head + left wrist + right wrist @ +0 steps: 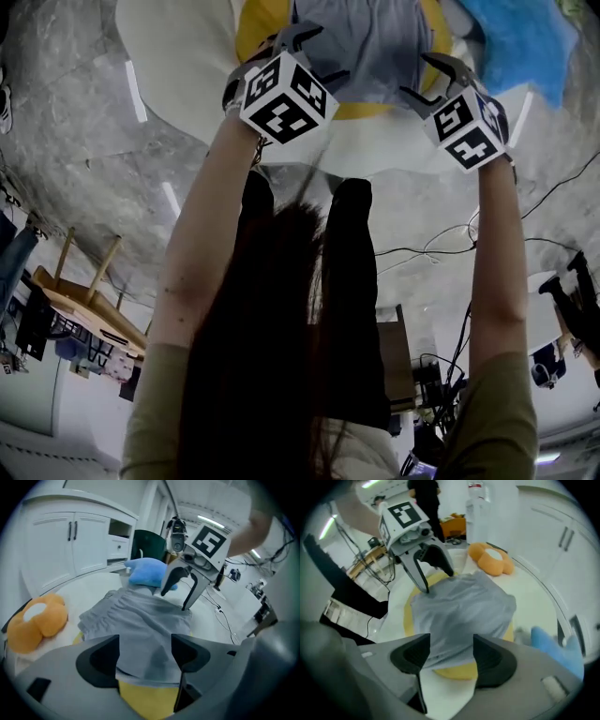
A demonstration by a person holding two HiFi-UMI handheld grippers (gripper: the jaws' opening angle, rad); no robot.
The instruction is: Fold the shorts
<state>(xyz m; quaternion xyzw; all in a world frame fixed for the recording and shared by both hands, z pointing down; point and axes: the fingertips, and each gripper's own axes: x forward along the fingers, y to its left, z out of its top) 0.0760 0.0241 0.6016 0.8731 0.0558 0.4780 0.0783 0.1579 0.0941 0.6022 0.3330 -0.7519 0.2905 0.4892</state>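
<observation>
White surface (93, 581) bears a yellow mat (145, 693) with grey shorts (140, 620) doubled on it; left hand-held gripper (144, 644) and right hand-held gripper (451, 641) hang open above the mat, one fold seemingly laid, next likely regripping an edge

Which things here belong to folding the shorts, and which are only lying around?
Belong to the job: grey shorts, left gripper, right gripper, both open above them.
Lying around: orange flower plush, blue plush, yellow round mat under the shorts.
</observation>
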